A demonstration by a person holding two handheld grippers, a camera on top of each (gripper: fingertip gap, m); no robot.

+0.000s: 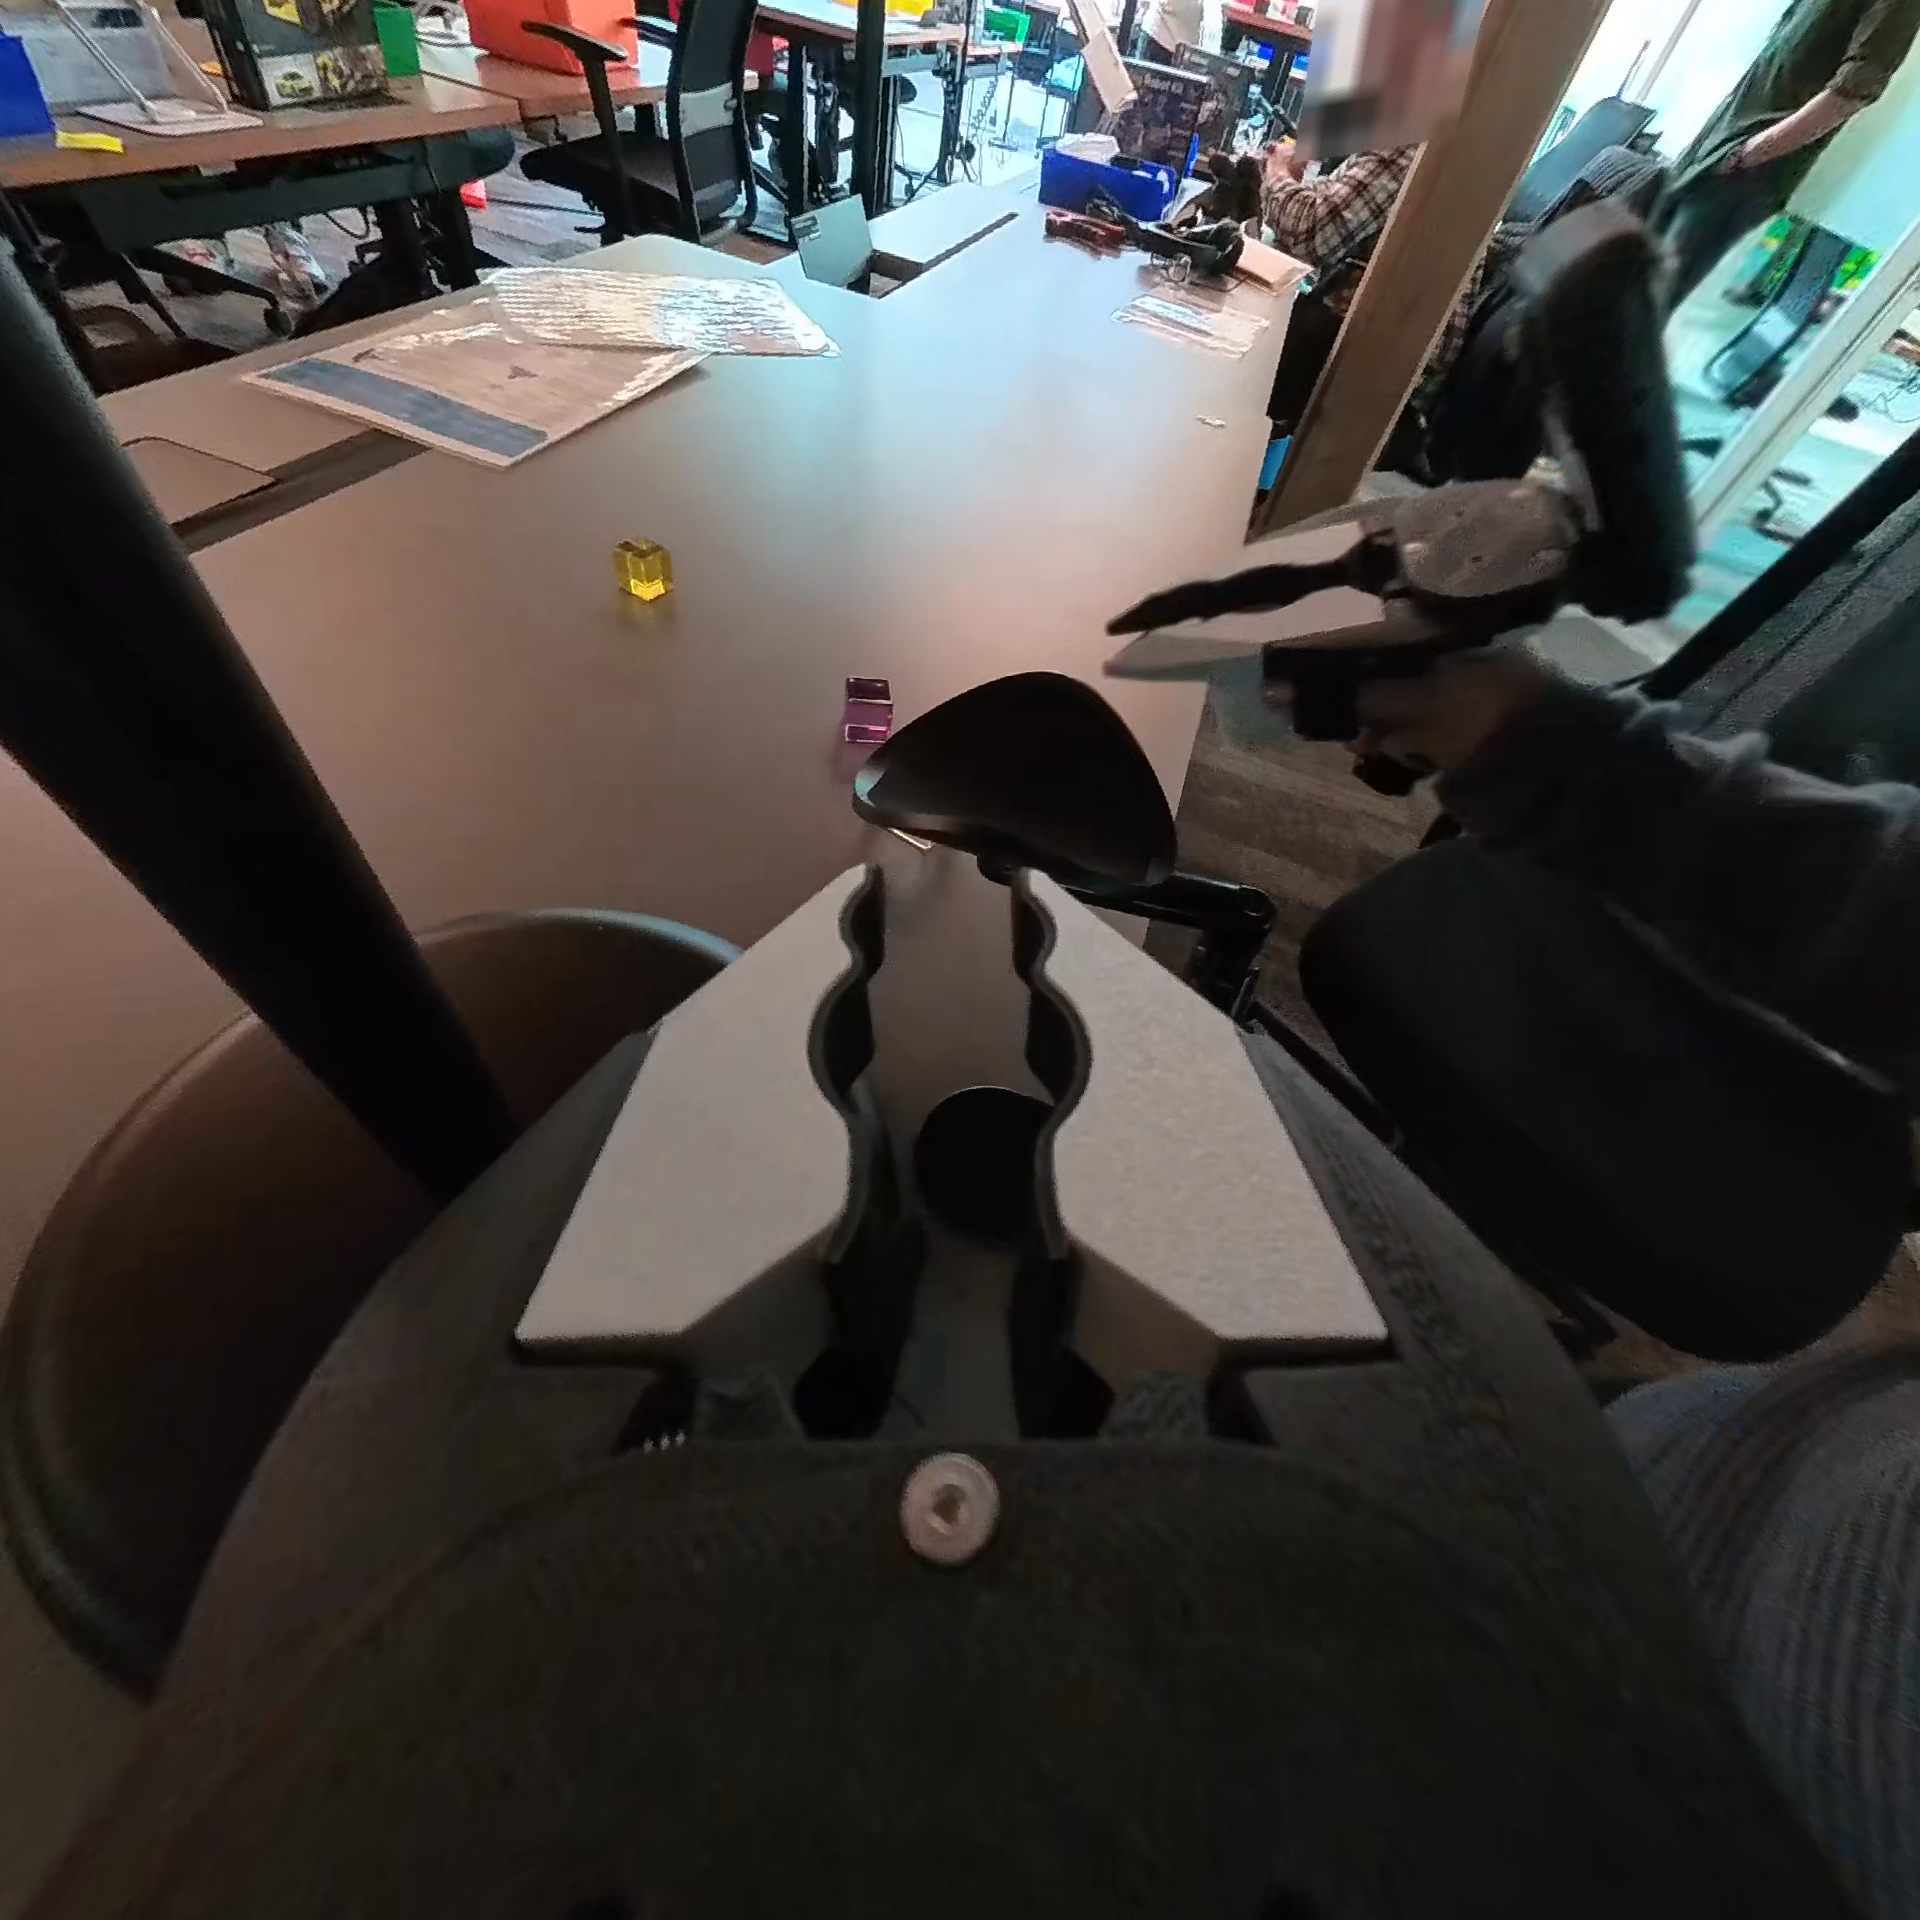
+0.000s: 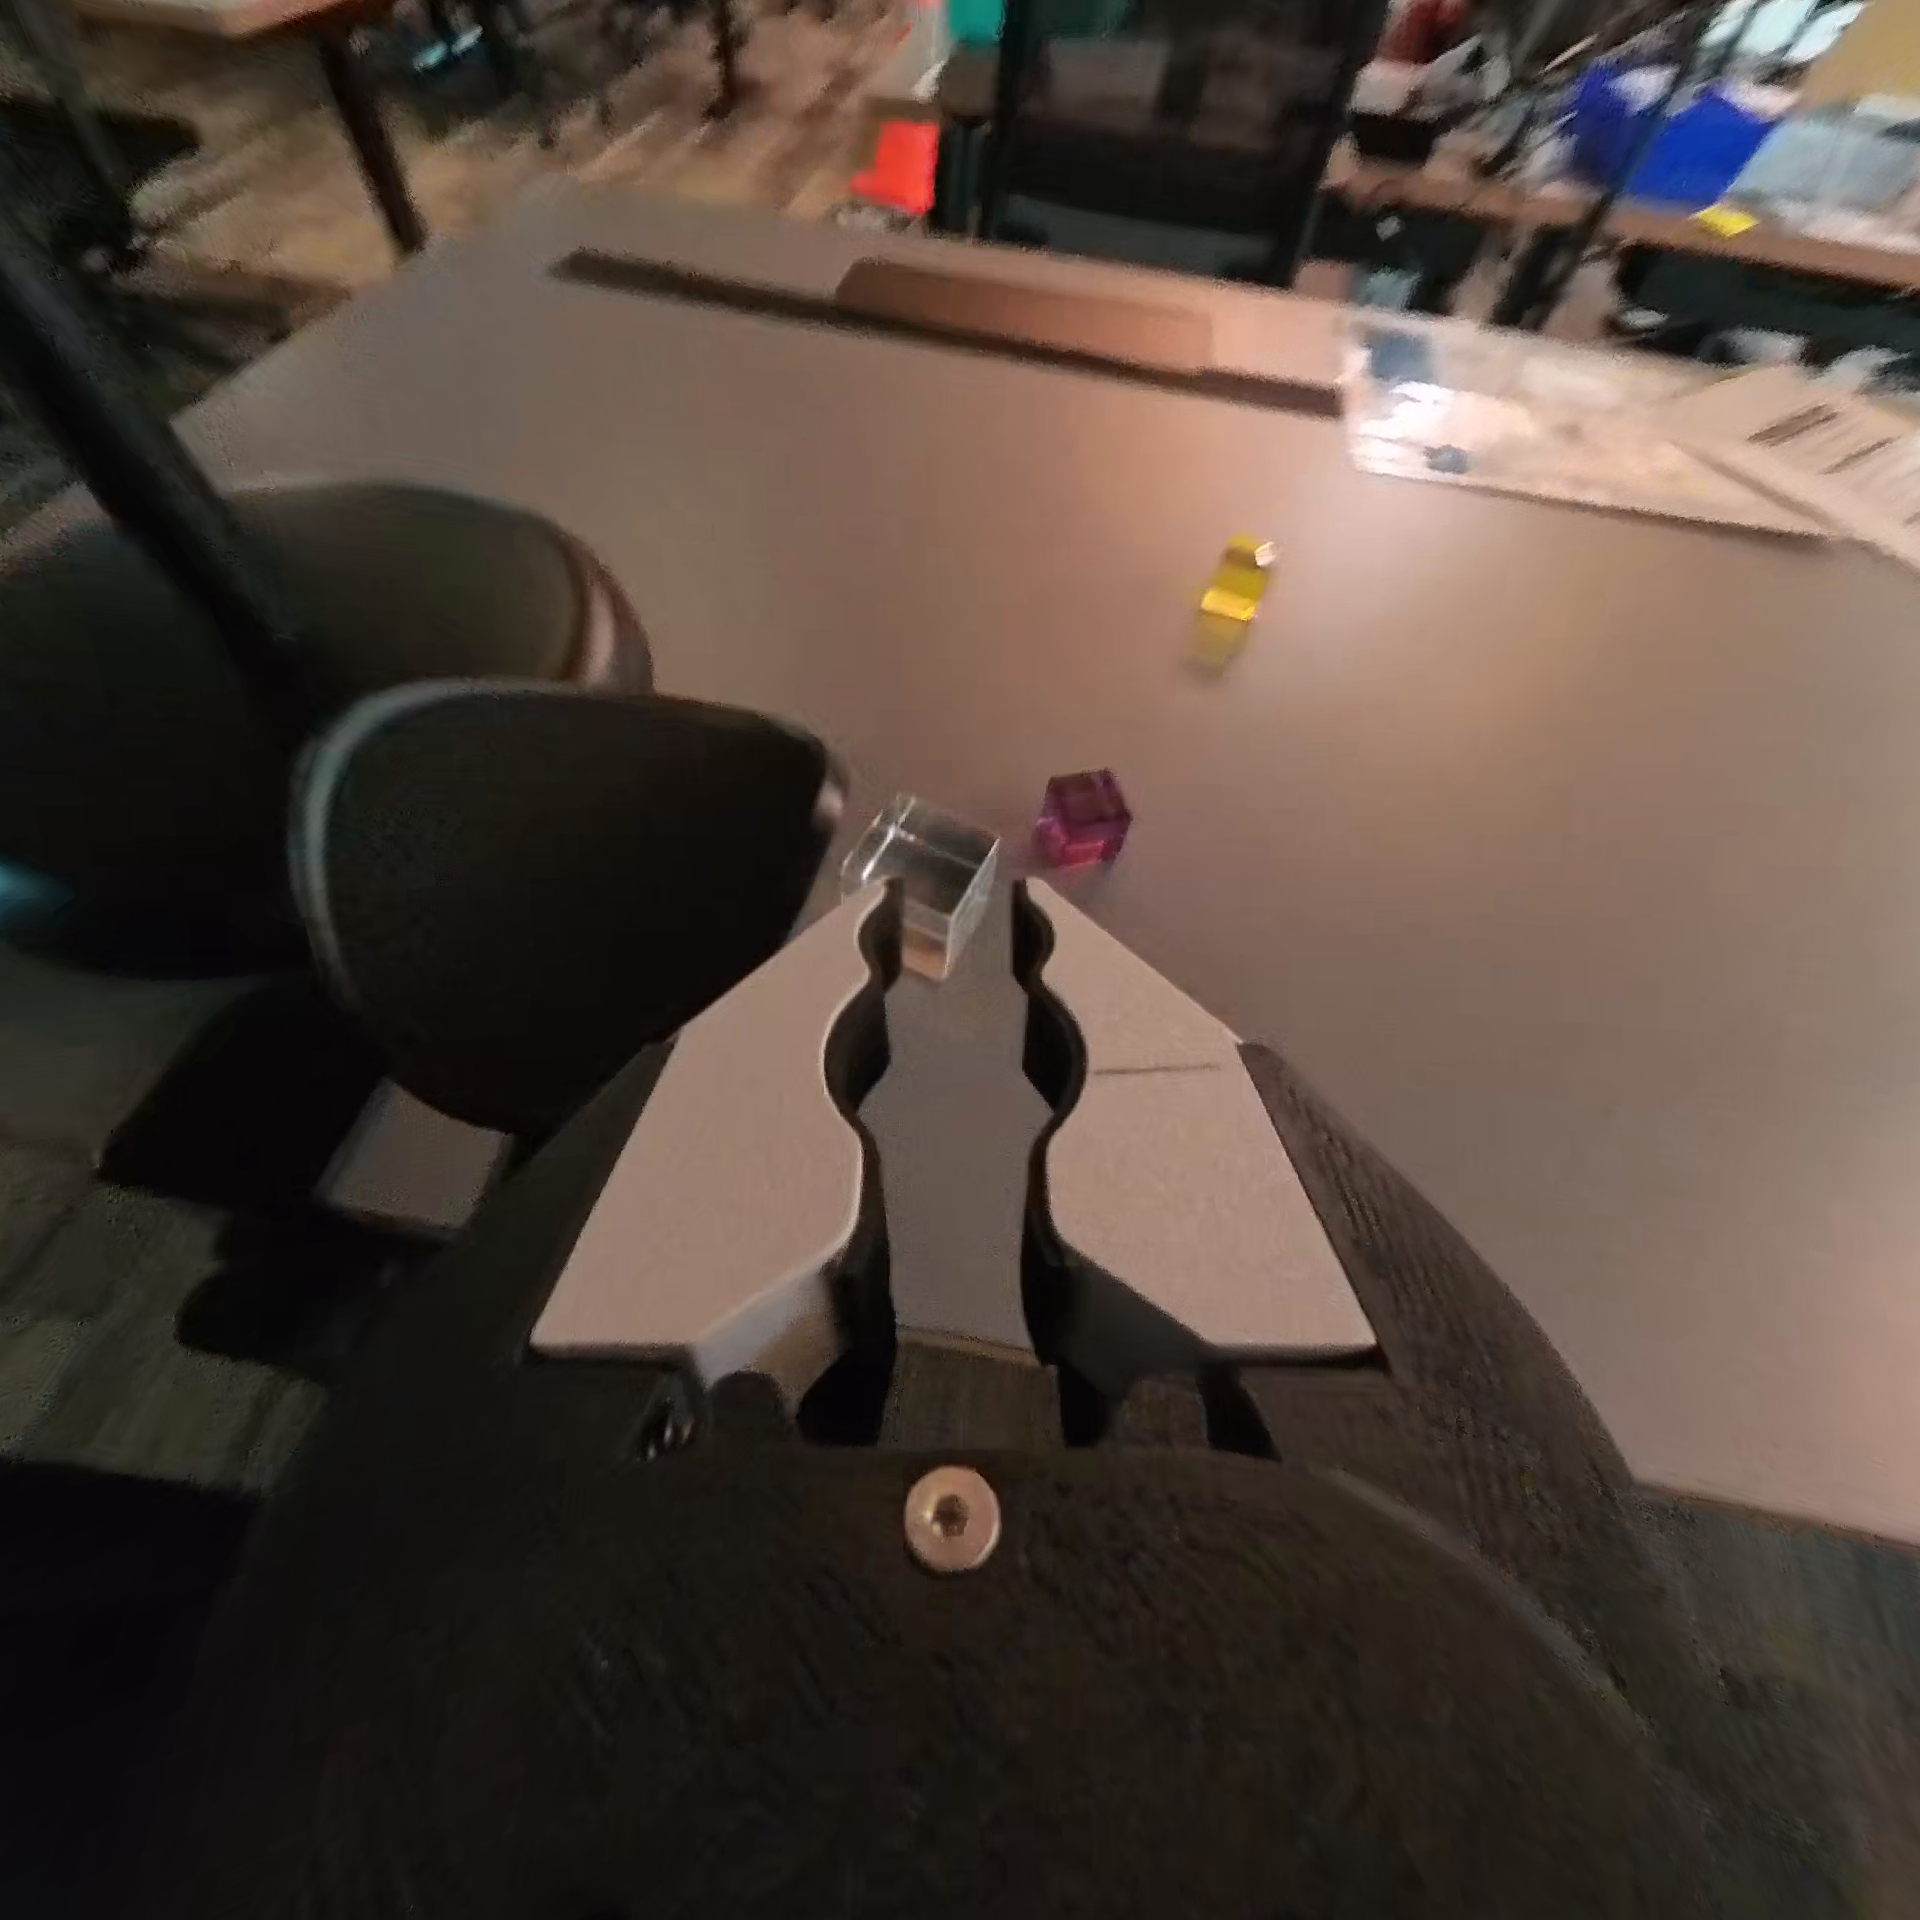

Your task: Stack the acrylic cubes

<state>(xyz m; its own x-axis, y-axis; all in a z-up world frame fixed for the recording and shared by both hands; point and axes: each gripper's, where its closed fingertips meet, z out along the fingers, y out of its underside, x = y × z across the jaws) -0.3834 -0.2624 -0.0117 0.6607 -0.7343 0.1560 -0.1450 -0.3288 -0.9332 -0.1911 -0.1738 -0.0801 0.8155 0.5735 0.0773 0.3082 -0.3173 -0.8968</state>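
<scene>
My left gripper is open with nothing between its fingers, low at the near edge of the grey table. A black chair armrest stands just ahead of it. A purple cube and a yellow cube lie on the table. My right gripper is open. A clear cube shows at its fingertips, close to the left finger, with a gap to the right finger, so it is not gripped. The purple cube lies just beyond it and the yellow cube farther off. The right gripper also shows in the left wrist view.
Papers and plastic sleeves lie at the table's far left. A black pole and a round brown chair stand at the left. The armrest is left of my right gripper. People sit and stand at the far right.
</scene>
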